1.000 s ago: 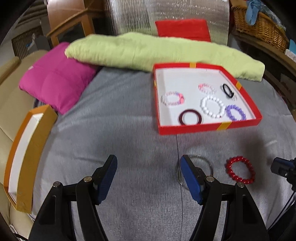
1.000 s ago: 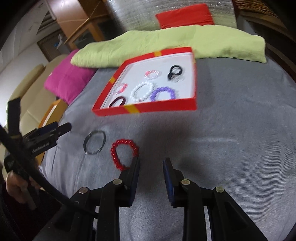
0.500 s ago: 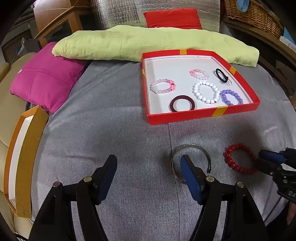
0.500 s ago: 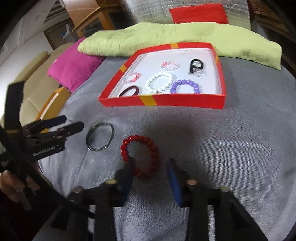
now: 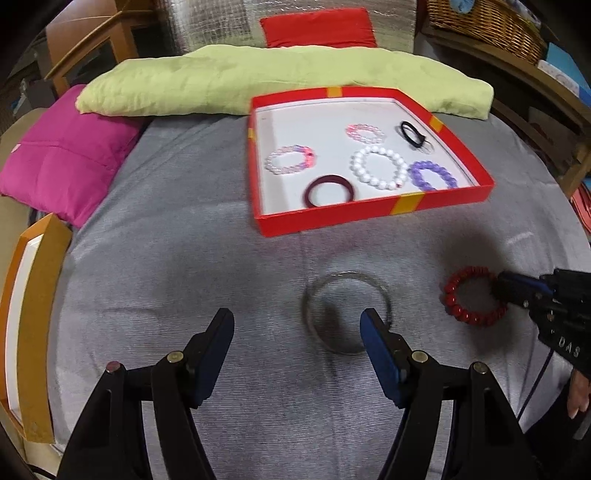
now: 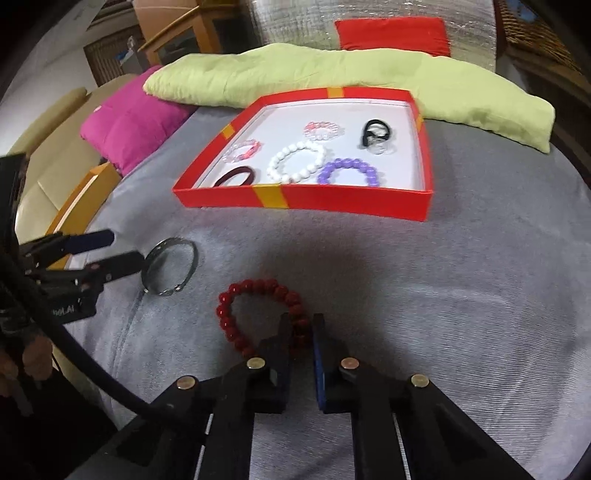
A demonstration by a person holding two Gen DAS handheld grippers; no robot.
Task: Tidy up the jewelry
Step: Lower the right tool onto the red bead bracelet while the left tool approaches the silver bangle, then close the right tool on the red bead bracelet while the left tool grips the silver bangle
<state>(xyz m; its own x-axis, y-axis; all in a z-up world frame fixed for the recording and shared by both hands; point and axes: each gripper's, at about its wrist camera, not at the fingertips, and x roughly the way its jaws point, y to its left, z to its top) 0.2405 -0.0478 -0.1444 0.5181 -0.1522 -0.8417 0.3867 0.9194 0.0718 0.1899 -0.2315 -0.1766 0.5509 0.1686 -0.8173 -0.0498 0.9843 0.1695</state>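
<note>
A red beaded bracelet (image 6: 258, 314) lies on the grey cloth; it also shows in the left wrist view (image 5: 469, 295). My right gripper (image 6: 301, 328) has its fingers closed on the bracelet's near right side. A thin silver bangle (image 5: 345, 312) lies flat on the cloth, also in the right wrist view (image 6: 170, 266). My left gripper (image 5: 297, 332) is open, its right fingertip over the bangle's near edge. The red tray (image 5: 369, 216) holds several bracelets and a black hair tie (image 5: 412, 133).
A long green cushion (image 5: 258, 81) lies behind the tray and a magenta cushion (image 5: 62, 155) at far left. An orange box lid (image 5: 33, 314) stands at the left edge of the cloth. A wicker basket (image 5: 487, 26) sits at back right.
My right gripper moved forward over the red bracelet and closed on its near side. My left gripper moved forward toward the silver bangle and stays open.
</note>
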